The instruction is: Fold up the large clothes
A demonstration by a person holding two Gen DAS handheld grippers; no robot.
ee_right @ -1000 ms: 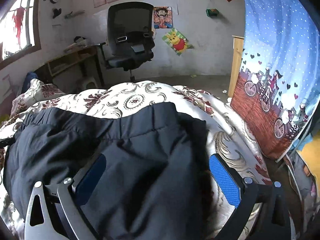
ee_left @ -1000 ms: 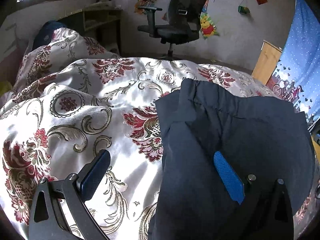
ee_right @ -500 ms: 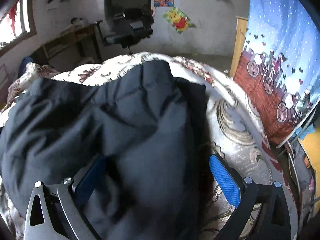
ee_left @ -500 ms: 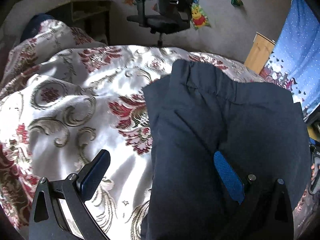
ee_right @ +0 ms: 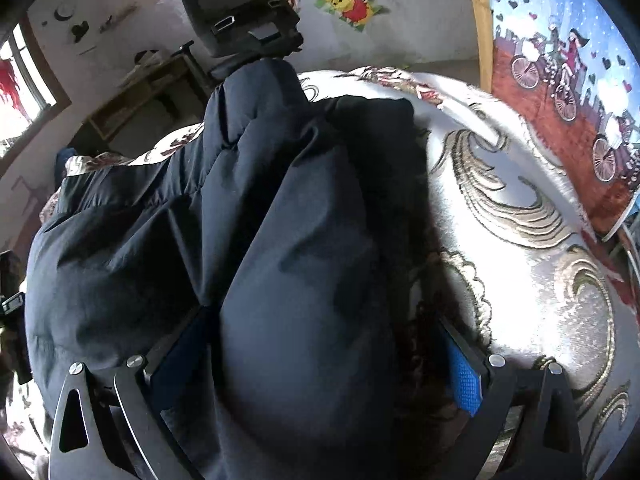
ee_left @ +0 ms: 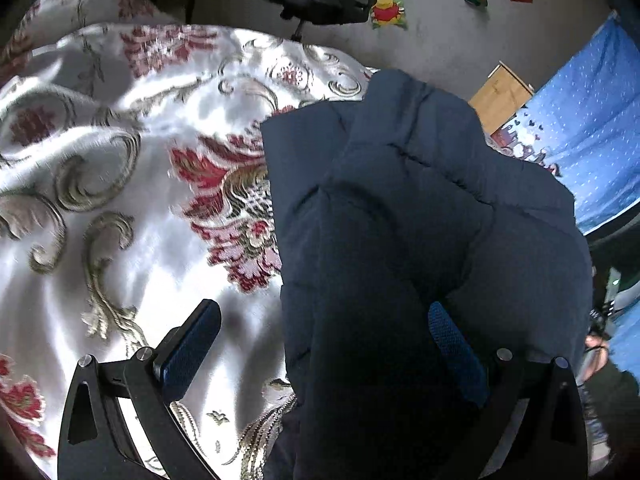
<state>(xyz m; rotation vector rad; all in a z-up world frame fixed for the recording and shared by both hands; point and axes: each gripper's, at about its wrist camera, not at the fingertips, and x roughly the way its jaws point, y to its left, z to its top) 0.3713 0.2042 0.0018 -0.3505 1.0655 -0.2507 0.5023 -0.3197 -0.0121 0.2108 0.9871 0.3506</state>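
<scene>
Bed [ee_left: 120,216] is filling both views, covered in a shiny white spread with red flowers and gold scrolls. Behind it a pale wall is carrying a bear poster [ee_left: 388,8] and small paper scraps; a black office chair [ee_right: 240,12] is standing at the far edge, a wooden shelf unit [ee_right: 140,96] to its left under a window. What the shelves are holding is too dim to tell. A blue printed curtain [ee_right: 560,60] with bicycles and hearts is hanging on the right side, a wooden post next to it.

Dark navy jacket [ee_left: 420,220] is lying bunched on the spread, puffy and quilted, seams showing across the upper part. In the left wrist view it is occupying the right half of the frame, with bare spread to its left. In the right wrist view the jacket [ee_right: 240,240] is rising in a mound through the centre, 1 narrow part reaching up toward the chair, bare spread to its right.

Left gripper [ee_left: 320,344]: 2 blue-padded fingers are standing wide apart. The left finger [ee_left: 188,348] is hanging over bare spread; the right one is lying against the jacket, fabric bulging up between the 2. Nothing is being pinched.

Right gripper [ee_right: 320,360]: jaws are spread wide too, with a thick fold of jacket mounded between them. The left pad [ee_right: 180,360] is sitting in shadow against the cloth; the right pad is near the jacket's edge by the spread. Not clamped.

At the far right edge of the left wrist view, part of a person's hand and sleeve [ee_left: 604,380] is showing.
</scene>
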